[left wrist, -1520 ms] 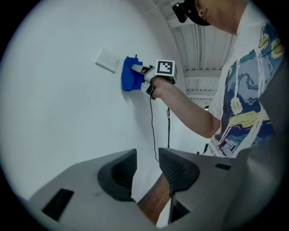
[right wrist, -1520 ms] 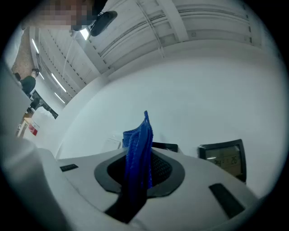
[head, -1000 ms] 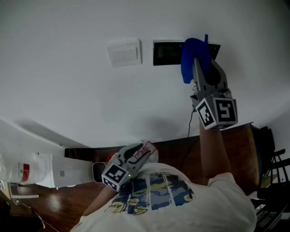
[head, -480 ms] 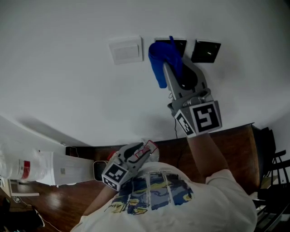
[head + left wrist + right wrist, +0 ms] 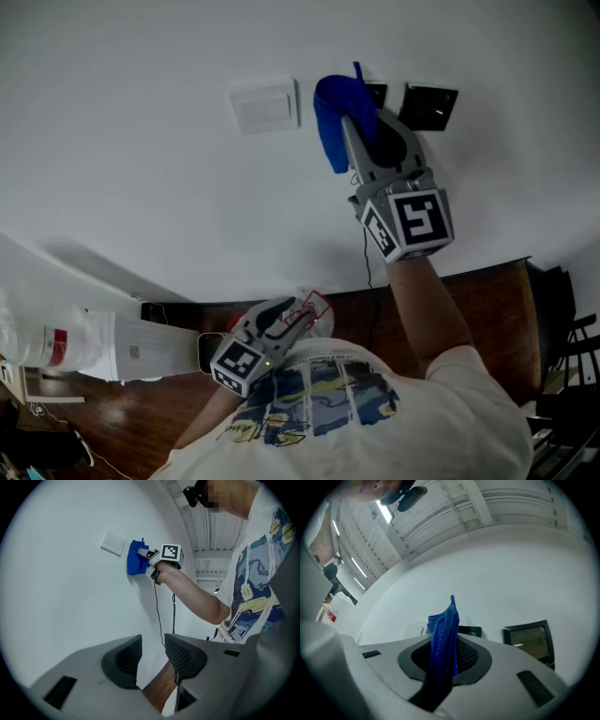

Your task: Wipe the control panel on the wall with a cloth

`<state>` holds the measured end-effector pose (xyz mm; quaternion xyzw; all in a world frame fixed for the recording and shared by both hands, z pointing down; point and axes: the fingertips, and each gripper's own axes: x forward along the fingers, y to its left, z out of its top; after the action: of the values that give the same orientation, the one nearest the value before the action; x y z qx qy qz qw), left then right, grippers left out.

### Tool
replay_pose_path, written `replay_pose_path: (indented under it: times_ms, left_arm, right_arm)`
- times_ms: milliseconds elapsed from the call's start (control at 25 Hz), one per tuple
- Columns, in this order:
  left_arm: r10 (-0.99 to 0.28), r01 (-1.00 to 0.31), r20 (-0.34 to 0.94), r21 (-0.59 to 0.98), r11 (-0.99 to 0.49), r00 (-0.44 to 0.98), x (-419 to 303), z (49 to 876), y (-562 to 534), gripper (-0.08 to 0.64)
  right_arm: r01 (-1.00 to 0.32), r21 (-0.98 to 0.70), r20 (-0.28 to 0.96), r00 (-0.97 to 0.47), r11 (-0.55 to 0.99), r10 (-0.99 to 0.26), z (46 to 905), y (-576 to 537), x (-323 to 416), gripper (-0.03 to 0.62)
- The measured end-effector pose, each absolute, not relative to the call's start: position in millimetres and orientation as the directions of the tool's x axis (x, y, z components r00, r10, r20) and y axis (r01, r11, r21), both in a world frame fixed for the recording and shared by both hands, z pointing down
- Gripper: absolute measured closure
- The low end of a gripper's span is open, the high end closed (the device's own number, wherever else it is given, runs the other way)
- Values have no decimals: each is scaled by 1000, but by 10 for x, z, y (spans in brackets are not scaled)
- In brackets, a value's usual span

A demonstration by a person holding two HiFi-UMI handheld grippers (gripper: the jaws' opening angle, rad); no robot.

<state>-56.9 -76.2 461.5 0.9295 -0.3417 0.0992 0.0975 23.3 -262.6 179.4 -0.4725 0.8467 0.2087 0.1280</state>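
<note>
Currently: cloth (image 5: 444,634), judged soft, light, limp; right gripper (image 5: 445,660) clenched on bunched fold; control panel (image 5: 431,106) ahead-right of it; left gripper (image 5: 152,656) parted, empty.

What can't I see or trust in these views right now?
- Head view: the left dark panel is almost all behind the blue cloth. The right gripper view shows only a sliver of it.
- Right gripper view: the display digits on the right panel are too small and blurred to read.
- Head view: the tips of the right tongs are buried in the cloth.
- No view clearly shows whether the cloth presses the wall.
</note>
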Motion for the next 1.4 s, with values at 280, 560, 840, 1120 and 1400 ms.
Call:
replay_pose_path:
  times_ms: [280,560,840,1120,1400]
  left_arm:
    - [-603,-640,250,106,-761,758,-476,4597,-763,407]
    - [-583,-620,251,99,-778,772,-305,4589,-750,405]
    - [-582,-621,257,108,-776,771,-170,4609,-747,406]
    - [-588,-631,266,121,-766,764,-40,4624,-766,405]
    - [-568,-620,284,147,-771,773,145,4660,-754,405]
  right_arm:
    - [-906,188,-418,-424,380,-803,1843,-2665,779,497]
    - [-909,201,-411,-417,365,-811,1872,-2638,958,497]
    - [-872,203,-393,-488,444,-779,1967,-2322,978,497]
    - [-829,178,-335,-557,530,-760,2405,-1653,1126,497]
    - [-824,135,-263,-566,551,-782,2812,-1270,1377,498]
